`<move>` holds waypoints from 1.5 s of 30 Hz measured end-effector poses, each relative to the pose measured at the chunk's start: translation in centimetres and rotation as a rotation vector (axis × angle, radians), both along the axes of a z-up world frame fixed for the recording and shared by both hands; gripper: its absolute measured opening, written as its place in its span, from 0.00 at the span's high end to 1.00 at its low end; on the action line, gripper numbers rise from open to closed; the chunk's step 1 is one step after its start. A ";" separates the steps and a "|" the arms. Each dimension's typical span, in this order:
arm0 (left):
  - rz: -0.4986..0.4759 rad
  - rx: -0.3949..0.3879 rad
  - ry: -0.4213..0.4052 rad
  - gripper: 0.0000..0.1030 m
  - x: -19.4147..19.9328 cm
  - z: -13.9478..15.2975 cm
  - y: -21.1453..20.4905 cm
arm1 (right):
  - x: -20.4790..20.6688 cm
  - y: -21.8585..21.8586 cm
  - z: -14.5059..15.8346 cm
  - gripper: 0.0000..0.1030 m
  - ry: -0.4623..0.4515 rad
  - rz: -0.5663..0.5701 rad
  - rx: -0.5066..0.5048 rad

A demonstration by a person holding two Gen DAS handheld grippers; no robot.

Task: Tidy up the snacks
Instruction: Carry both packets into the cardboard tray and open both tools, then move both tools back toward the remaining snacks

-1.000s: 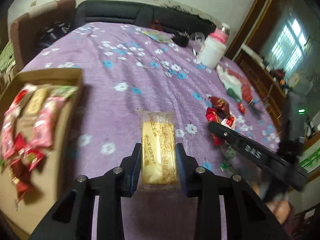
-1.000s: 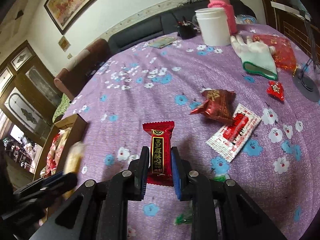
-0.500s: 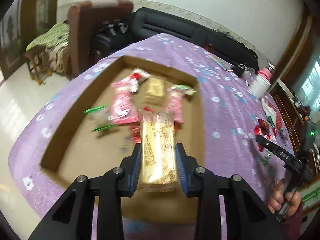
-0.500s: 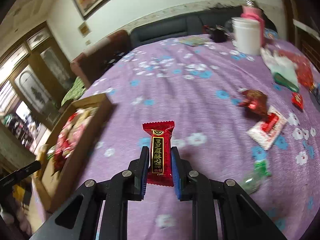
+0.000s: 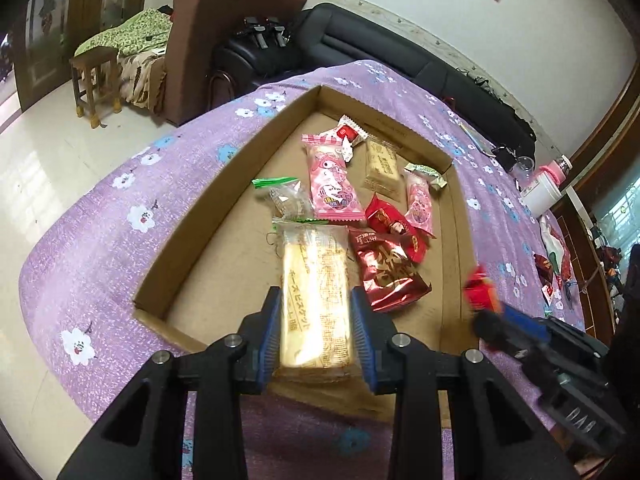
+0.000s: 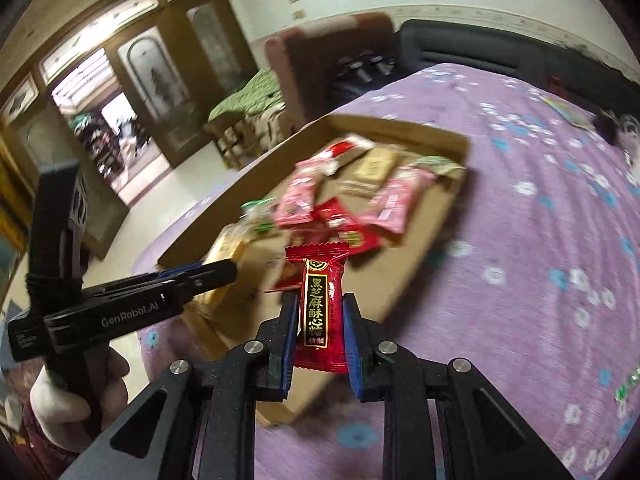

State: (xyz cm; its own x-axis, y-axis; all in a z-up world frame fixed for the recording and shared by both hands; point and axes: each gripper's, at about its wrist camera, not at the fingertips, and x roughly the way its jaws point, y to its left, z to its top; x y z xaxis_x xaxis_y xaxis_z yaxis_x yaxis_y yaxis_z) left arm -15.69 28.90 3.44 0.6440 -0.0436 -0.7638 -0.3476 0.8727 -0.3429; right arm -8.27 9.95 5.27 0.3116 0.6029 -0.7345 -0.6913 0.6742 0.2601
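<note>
Purple tablecloth (image 5: 120,240), biscuit pack (image 5: 316,300) between left claw (image 5: 316,328)

Cardboard tray (image 5: 224,196): matt brown; snack wrappers (image 5: 386,270): glossy foil and plastic; worktop cloth (image 5: 92,240): purple floral fabric; claws: black matt plastic

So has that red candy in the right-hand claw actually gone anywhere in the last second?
Yes. The red candy, clamped in the right gripper, has travelled leftward across the purple tablecloth to the cardboard box, away from the loose snacks.

Brown armchair (image 5: 224,36), blk sofa (image 5: 380,56), wood stool (image 5: 96,80), white jar (image 5: 542,194) far right.
</note>
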 end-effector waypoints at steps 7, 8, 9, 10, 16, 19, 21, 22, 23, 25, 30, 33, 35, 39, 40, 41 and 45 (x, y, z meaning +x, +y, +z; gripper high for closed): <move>-0.042 -0.016 -0.031 0.45 -0.2 0.2 -0.3 | -1.0 3.7 -1.8 0.76 -0.043 0.035 -0.086; -0.041 -0.027 -0.033 0.39 -0.4 0.3 -0.2 | -1.1 3.9 -1.9 0.76 -0.056 0.036 -0.099; -0.038 -0.036 -0.037 0.38 -0.6 0.3 -0.1 | -1.3 4.0 -2.0 0.76 -0.073 0.034 -0.111; -0.038 -0.042 -0.041 0.38 -0.7 0.3 0.0 | -1.4 3.8 -2.0 0.74 -0.084 0.035 -0.118; -0.018 -0.057 -0.052 0.35 -1.3 0.8 0.6 | -2.0 2.6 -0.9 0.42 -0.136 0.005 -0.092; -0.028 -0.053 -0.052 0.32 -1.2 1.0 0.0 | -1.8 0.9 -0.6 0.42 -0.120 -0.045 -0.053; -0.038 -0.026 -0.050 0.32 -1.1 1.2 -0.7 | -2.0 -0.6 -0.1 0.42 -0.108 -0.097 -0.013; -0.044 -0.006 -0.049 0.32 -1.0 1.3 -1.1 | -2.1 -1.4 0.2 0.42 -0.103 -0.129 0.011; -0.045 0.038 -0.044 0.31 -0.9 1.5 -1.9 | -2.3 -2.0 0.3 0.41 -0.101 -0.153 0.028; -0.031 0.145 -0.036 0.31 -0.9 2.1 -3.3 | -2.5 -3.9 0.3 0.33 -0.088 -0.226 0.077; -0.062 0.334 -0.059 0.24 -1.0 3.5 -6.9 | -2.3 -6.8 -0.5 0.31 -0.042 -0.308 0.103; -0.094 0.334 -0.054 0.23 -0.7 3.6 -8.0 | -2.2 -7.8 -0.8 0.31 -0.035 -0.343 0.102; -0.104 0.346 -0.042 0.23 -0.5 3.4 -8.6 | -2.1 -8.3 -1.0 0.31 -0.023 -0.351 0.109; -0.115 0.357 -0.032 0.23 -0.5 3.5 -9.6 | -2.2 -9.4 -1.0 0.31 -0.017 -0.363 0.122; -0.117 0.362 -0.031 0.23 -0.5 3.5 -9.8 | -2.2 -9.7 -1.1 0.31 -0.015 -0.365 0.123; -0.121 0.368 -0.028 0.23 -0.5 3.5 -10.1 | -2.3 -9.8 -1.1 0.31 -0.013 -0.368 0.125; -0.135 0.379 -0.018 0.23 -0.2 3.3 -10.9 | -2.2 -10.6 -1.3 0.31 -0.004 -0.380 0.129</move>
State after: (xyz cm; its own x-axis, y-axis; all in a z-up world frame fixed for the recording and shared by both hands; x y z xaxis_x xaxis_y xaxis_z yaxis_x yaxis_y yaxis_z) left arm -15.92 18.03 6.74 0.6649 0.1539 -0.7309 -0.2179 0.9759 0.0073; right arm -10.50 -0.61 3.94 0.5332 0.5313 -0.6583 -0.3999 0.8440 0.3574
